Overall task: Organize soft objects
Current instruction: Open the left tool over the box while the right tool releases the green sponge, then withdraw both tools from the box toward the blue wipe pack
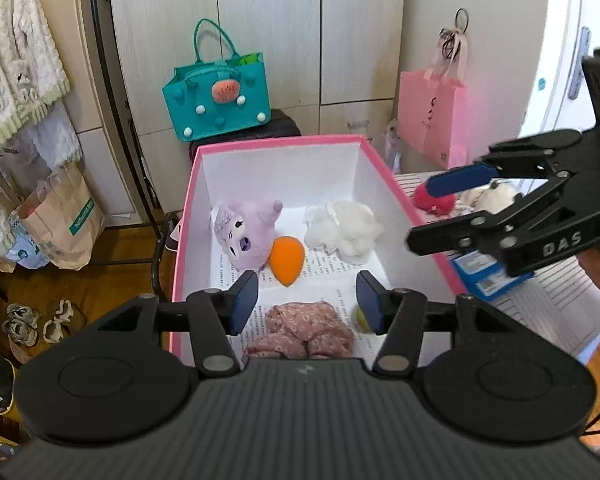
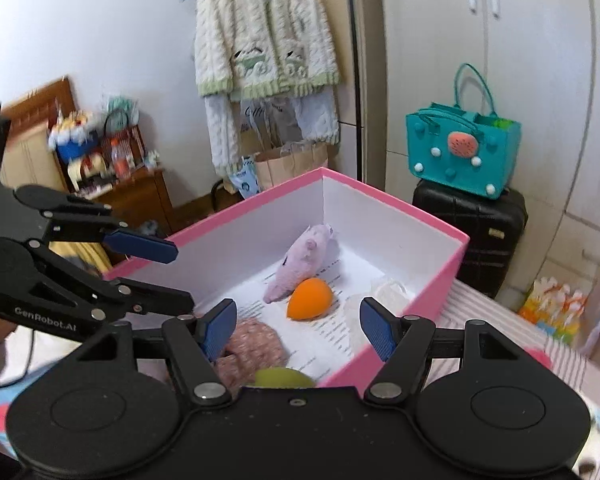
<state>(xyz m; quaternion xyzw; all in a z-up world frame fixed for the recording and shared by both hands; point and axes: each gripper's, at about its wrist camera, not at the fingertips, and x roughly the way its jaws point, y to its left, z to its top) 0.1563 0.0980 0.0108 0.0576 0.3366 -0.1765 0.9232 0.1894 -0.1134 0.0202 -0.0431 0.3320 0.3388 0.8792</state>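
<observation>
A pink box (image 1: 188,216) with white walls holds a purple plush (image 1: 246,236), an orange egg-shaped sponge (image 1: 286,258), a white fluffy piece (image 1: 342,230), a pink floral cloth (image 1: 300,332) and a yellow-green ball (image 1: 360,318). My left gripper (image 1: 306,300) hangs open over the floral cloth, with nothing between its pads. My right gripper (image 2: 298,320) is open over the box's near corner, above the cloth (image 2: 256,344) and the ball (image 2: 284,378), holding nothing. A red plush (image 1: 434,200) and a white plush (image 1: 488,196) lie outside the box on the striped table.
A teal felt bag (image 1: 216,96) sits on a black suitcase (image 2: 480,224) behind the box. A pink paper bag (image 1: 432,120) hangs at the right. A blue packet (image 1: 488,276) lies on the striped table. A brown paper bag (image 1: 64,220) and shoes (image 1: 40,320) are on the floor at left.
</observation>
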